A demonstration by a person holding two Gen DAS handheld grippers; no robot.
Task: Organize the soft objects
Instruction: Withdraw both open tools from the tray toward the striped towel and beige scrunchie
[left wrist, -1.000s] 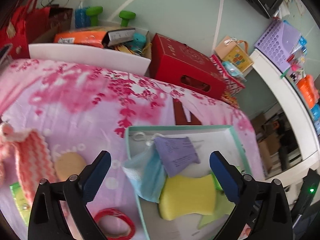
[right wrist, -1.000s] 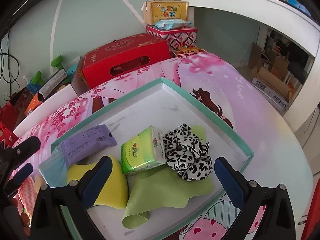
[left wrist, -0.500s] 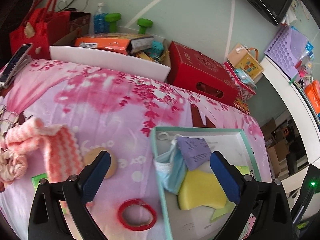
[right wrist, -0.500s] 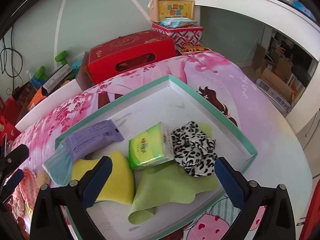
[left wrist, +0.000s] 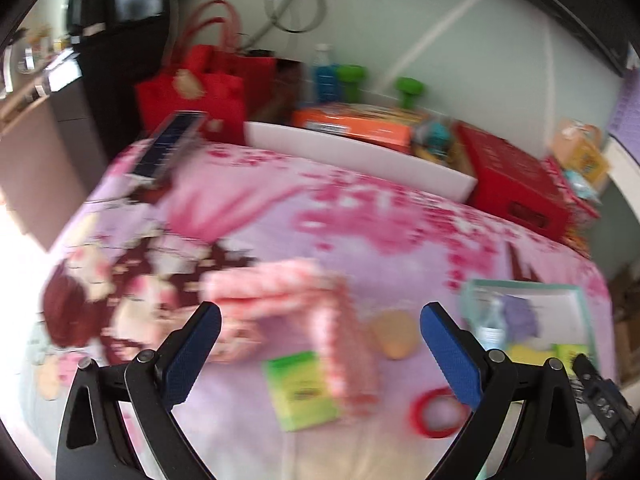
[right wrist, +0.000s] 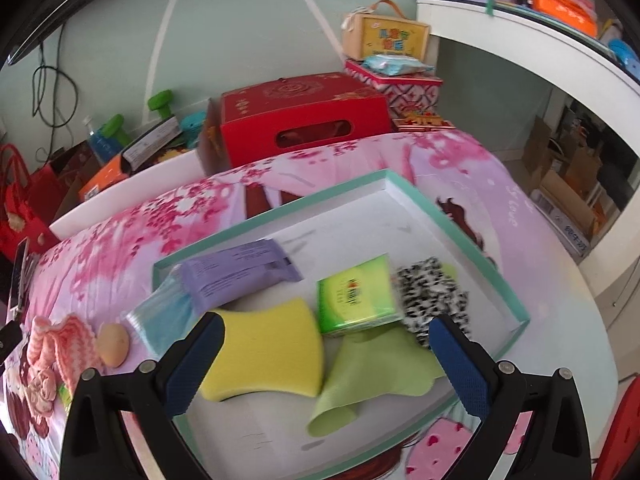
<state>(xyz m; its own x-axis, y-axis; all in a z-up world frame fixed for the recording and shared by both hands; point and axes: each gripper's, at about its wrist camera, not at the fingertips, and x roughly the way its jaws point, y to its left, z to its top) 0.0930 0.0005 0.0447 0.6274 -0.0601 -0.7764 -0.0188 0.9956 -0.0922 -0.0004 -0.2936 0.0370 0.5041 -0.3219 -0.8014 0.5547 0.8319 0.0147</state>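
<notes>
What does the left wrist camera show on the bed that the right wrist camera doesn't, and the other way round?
Only the left wrist view shows the red tape ring and the whole green packet beside the pink knitted cloth.

Only the right wrist view shows the leopard-print scrunchie, green cloth and the tray's own green tissue pack.

Both show the teal tray, yellow sponge, purple pack, blue mask, tan puff and red box.
</notes>
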